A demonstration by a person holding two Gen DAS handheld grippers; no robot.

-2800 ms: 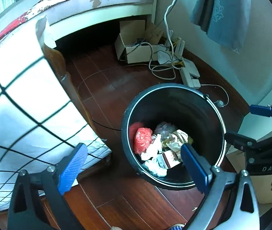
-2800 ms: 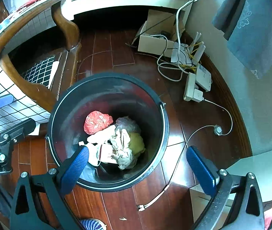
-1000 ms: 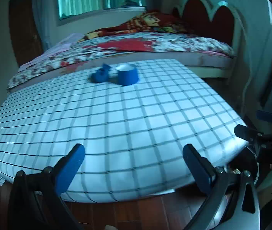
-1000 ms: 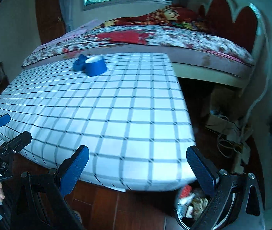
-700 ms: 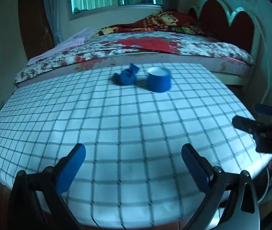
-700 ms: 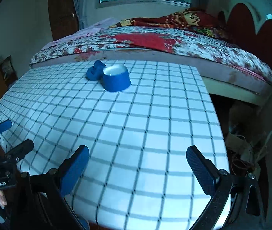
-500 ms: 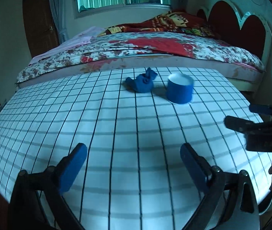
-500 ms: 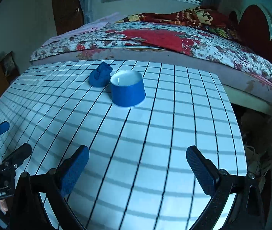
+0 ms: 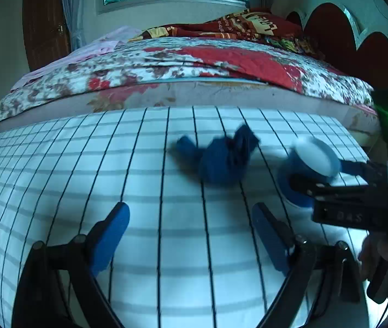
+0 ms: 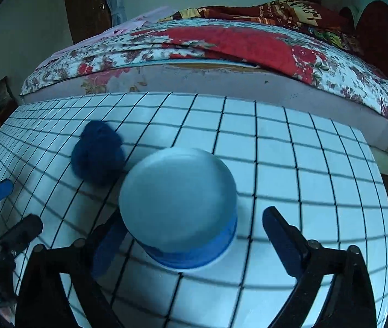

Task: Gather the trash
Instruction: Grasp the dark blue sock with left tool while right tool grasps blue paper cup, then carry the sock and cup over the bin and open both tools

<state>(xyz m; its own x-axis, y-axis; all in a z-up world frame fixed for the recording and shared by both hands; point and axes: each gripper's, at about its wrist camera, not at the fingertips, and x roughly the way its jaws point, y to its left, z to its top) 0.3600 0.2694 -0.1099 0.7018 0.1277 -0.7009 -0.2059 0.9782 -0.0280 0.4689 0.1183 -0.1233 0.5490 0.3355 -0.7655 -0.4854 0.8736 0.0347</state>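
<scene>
Both tongs neared round paper cup (image 10: 179, 199), crumpled blue wad (image 9: 222, 157).

Both tools tilt downward, left tool (image 9: 190, 235) and right tool (image 10: 192, 242), jaws wide but just closing slightly.

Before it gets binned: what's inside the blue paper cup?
The blue paper cup looks empty: only its pale inside shows, blurred. The cup hides the checked tablecloth beneath.
</scene>
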